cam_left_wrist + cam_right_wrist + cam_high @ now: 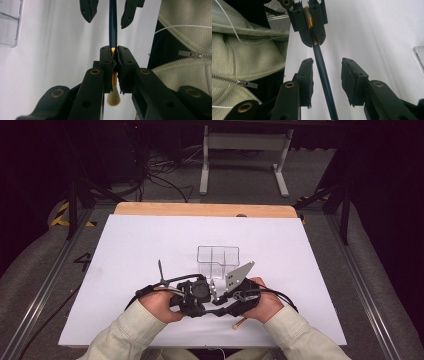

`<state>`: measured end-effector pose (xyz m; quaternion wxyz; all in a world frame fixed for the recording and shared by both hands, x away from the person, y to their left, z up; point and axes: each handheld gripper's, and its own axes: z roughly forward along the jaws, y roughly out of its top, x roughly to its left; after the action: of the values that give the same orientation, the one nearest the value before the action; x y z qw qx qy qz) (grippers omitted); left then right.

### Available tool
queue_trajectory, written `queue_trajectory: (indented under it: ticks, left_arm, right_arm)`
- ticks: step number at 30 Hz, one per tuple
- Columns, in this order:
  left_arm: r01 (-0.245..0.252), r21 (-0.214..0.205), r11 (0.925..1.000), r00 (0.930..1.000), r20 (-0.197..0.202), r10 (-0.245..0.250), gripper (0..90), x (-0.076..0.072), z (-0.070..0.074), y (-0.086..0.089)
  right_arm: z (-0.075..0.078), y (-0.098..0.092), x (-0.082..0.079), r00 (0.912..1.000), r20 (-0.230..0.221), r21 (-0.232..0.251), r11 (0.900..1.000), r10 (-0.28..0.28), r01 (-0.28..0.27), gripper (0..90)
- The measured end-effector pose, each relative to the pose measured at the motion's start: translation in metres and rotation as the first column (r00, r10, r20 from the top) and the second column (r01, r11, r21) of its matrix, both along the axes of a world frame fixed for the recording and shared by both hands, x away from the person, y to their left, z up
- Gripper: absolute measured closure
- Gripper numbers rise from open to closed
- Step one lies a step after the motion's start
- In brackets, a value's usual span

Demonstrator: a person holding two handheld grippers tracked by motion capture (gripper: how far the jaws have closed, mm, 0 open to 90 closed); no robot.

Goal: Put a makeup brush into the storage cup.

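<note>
My left gripper (114, 53) is clamped on the brush (113, 27) at its gold ferrule, the pale bristle tuft hanging behind the pads, towards my hand, and the dark handle running straight out ahead of them. My right gripper (327, 75) faces it from the far end: the handle passes between its two jaws, nearer the left pad, with a clear gap on either side, so these jaws stand apart and touch nothing. A clear plastic box (218, 258) sits on the white table (150, 240) just beyond both grippers.
</note>
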<state>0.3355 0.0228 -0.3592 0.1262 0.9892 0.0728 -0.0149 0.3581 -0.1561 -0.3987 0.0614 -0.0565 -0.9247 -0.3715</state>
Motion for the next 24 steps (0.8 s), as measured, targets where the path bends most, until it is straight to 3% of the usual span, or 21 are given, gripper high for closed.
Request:
queue_trajectory:
  ticks: [24]
  left_arm:
    - [0.013,-0.003,0.9999,0.9999,0.004,-0.013,83.1,-0.0009,0.0002,-0.0002]
  right_arm:
    - [-0.0053,0.0064,-0.0003,0.9994,0.01,-0.057,0.9979,0.033,-0.033,72.9]
